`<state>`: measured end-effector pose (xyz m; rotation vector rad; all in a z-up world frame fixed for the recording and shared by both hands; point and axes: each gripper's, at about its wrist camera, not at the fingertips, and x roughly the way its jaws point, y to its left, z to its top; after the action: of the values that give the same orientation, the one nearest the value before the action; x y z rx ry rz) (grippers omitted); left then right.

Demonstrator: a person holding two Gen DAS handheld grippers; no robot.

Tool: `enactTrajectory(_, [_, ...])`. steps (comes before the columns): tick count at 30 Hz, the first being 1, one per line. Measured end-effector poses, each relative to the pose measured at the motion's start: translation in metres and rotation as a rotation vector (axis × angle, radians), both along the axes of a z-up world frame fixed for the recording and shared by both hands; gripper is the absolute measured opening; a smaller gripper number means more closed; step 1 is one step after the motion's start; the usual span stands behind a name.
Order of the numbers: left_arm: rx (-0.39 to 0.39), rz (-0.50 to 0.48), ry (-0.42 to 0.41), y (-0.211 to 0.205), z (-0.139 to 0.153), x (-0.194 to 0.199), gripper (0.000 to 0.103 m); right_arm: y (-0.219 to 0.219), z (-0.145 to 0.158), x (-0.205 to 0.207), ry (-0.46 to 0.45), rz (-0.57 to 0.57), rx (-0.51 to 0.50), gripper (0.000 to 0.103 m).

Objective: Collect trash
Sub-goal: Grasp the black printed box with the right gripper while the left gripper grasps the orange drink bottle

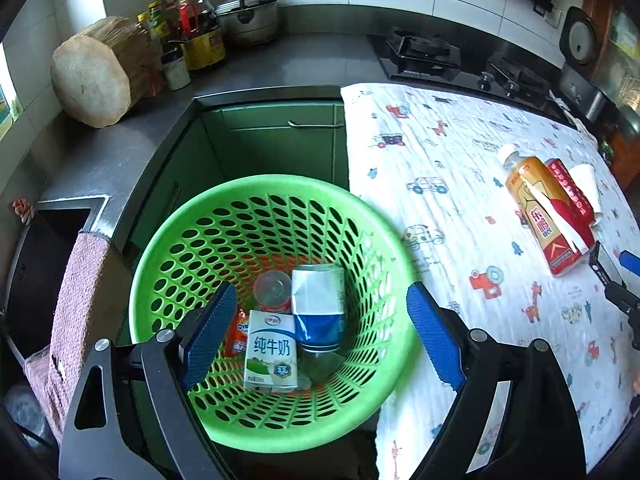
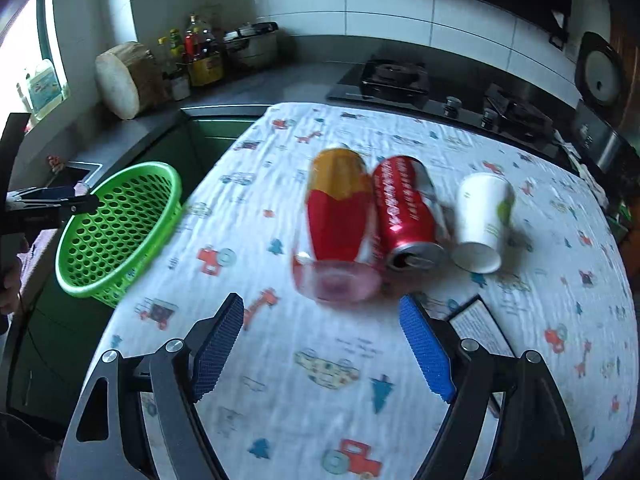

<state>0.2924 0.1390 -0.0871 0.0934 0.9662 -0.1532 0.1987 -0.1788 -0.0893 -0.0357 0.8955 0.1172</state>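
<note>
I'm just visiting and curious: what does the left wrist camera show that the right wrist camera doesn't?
Only the left view looks down into the green basket, showing a milk carton, a crushed blue-and-white can and a small clear-lidded container.

Only the right view shows the red can's open top and the paper cup's mouth.

Both show the basket, printed cloth, bottle and stove.

Place: a home kitchen.
Shown by: gas stove (image 1: 424, 50), pressure cooker (image 1: 248, 16), oil bottles (image 1: 198, 28), chopping block (image 1: 98, 70), sink (image 1: 52, 248).
</note>
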Motion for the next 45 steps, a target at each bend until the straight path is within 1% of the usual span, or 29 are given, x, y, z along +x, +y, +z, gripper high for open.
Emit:
enactTrajectory(5, [0.002, -0.03, -0.003, -0.029, 0.004, -0.003, 0.086, -0.044, -0.011, -0.013, 0.023, -0.052, -0.046, 0.078])
enactTrajectory(8, [0.002, -0.043, -0.006, -0.044, 0.005, -0.007, 0.087, -0.067, -0.019, -0.015, 0.042, -0.079, -0.056, 0.077])
enactTrajectory(12, [0.002, -0.054, -0.001, -0.061, 0.005, -0.008, 0.088, -0.086, -0.031, -0.017, 0.07, -0.098, -0.065, 0.077])
enactTrajectory(20, [-0.007, -0.065, 0.01, -0.084, 0.002, -0.01, 0.089, -0.104, -0.051, -0.009, 0.105, -0.097, -0.095, 0.076])
enactTrajectory(30, [-0.002, -0.054, 0.037, -0.092, -0.008, -0.009, 0.089, -0.107, -0.066, 0.006, 0.128, -0.06, -0.146, 0.076])
enactTrajectory(33, [-0.004, -0.049, 0.038, -0.091, -0.009, -0.009, 0.089, -0.108, -0.069, 0.008, 0.132, -0.054, -0.138, 0.074])
enactTrajectory(37, [-0.01, -0.044, 0.044, -0.091, -0.01, -0.007, 0.089, -0.108, -0.067, 0.008, 0.128, -0.046, -0.141, 0.057])
enactTrajectory(41, [-0.031, -0.045, 0.051, -0.096, -0.011, -0.006, 0.089, -0.103, -0.065, 0.005, 0.132, -0.02, -0.141, 0.054])
enactTrajectory(45, [-0.067, -0.058, 0.063, -0.106, -0.009, -0.006, 0.09, -0.096, -0.062, -0.002, 0.134, -0.01, -0.1, 0.051])
